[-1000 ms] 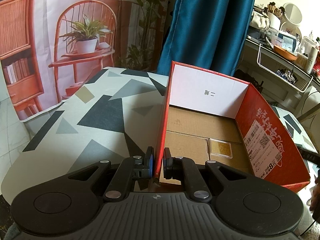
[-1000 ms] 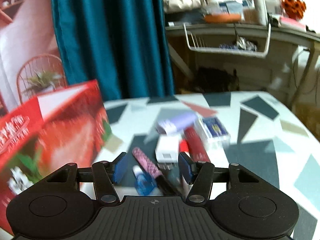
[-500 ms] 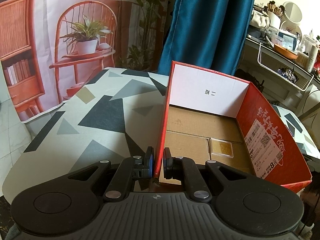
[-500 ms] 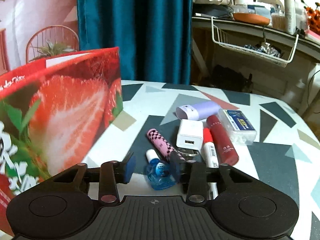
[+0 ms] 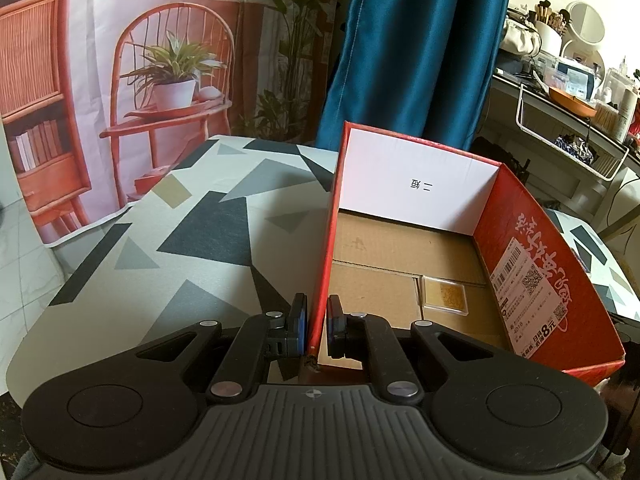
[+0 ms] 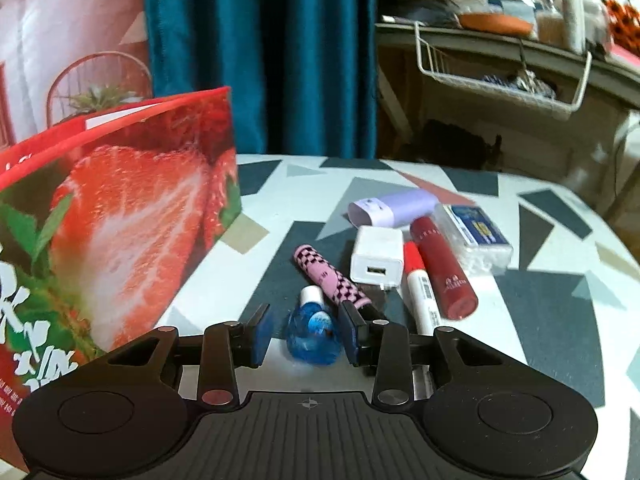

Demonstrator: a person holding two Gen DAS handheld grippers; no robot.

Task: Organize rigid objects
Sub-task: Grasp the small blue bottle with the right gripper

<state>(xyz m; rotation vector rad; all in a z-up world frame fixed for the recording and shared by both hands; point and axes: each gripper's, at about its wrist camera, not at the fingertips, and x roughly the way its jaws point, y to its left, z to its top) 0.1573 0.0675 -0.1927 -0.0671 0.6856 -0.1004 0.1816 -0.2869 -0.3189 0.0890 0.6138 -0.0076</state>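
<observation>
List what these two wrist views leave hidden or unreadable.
- Right wrist view: box interior, hidden by its strawberry wall.
- Right wrist view: white marker lower end, behind the right claw.
- Right wrist view: whether the claw's pads touch the blue bottle.
- Left wrist view: loose items, behind the box wall.

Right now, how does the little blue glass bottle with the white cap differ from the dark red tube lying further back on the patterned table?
The little blue glass bottle is squat, rounded and see-through; the dark red tube is long, slim and opaque.
The bottle has a white cap; the tube is one red all over, with small lettering.
The bottle sits between the right gripper's fingers; the tube lies further back, beside a red-capped white marker.
Both lie on the patterned table.
</observation>
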